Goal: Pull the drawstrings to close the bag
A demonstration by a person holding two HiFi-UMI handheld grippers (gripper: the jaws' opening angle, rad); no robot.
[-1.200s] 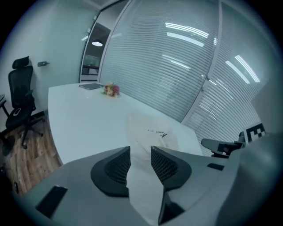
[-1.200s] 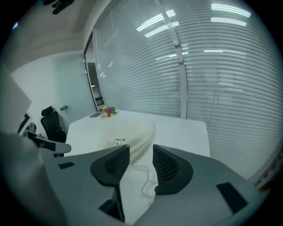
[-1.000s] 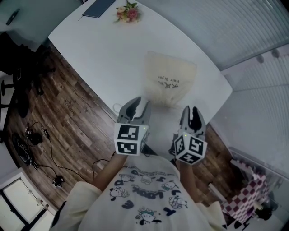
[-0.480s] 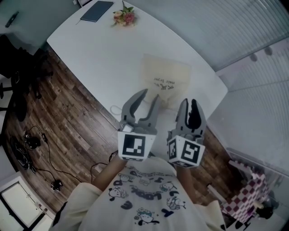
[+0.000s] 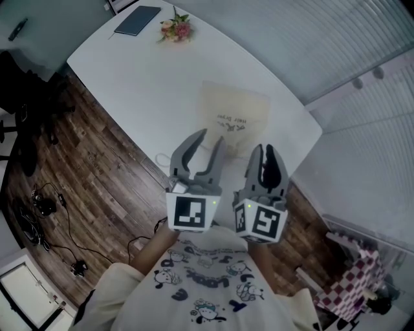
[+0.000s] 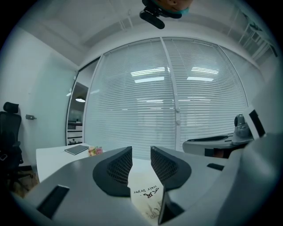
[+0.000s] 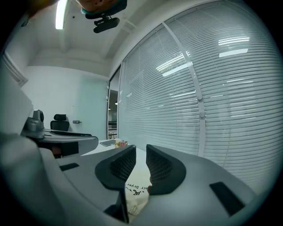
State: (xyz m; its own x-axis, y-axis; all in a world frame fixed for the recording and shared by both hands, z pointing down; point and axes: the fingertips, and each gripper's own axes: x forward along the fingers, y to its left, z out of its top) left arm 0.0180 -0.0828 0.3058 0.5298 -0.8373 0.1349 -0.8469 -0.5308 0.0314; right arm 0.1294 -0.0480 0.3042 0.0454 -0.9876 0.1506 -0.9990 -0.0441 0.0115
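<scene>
A cream drawstring bag [image 5: 234,117] with dark print lies flat on the white table [image 5: 149,77], its mouth towards me. A loop of its cord [image 5: 165,157] trails near the table's front edge. My left gripper [image 5: 208,139] hovers open above the bag's near end, with nothing between its fingers. Just to the right, my right gripper [image 5: 264,152] has its jaws closing to a narrow gap, also with nothing between them. The bag [image 6: 148,194] shows below the left gripper [image 6: 141,155] in its own view. Below the right gripper [image 7: 140,158], the bag [image 7: 135,192] shows likewise.
A dark notebook [image 5: 137,19] and a small bunch of flowers [image 5: 175,28] sit at the table's far left end. Slatted blinds [image 5: 336,45] run behind the table. Wood floor [image 5: 84,174] with cables lies to the left, beside an office chair [image 6: 9,132].
Both grippers have drawn back a little from the bag and tilted up. The right gripper's jaws have narrowed. The left jaws stay apart.
</scene>
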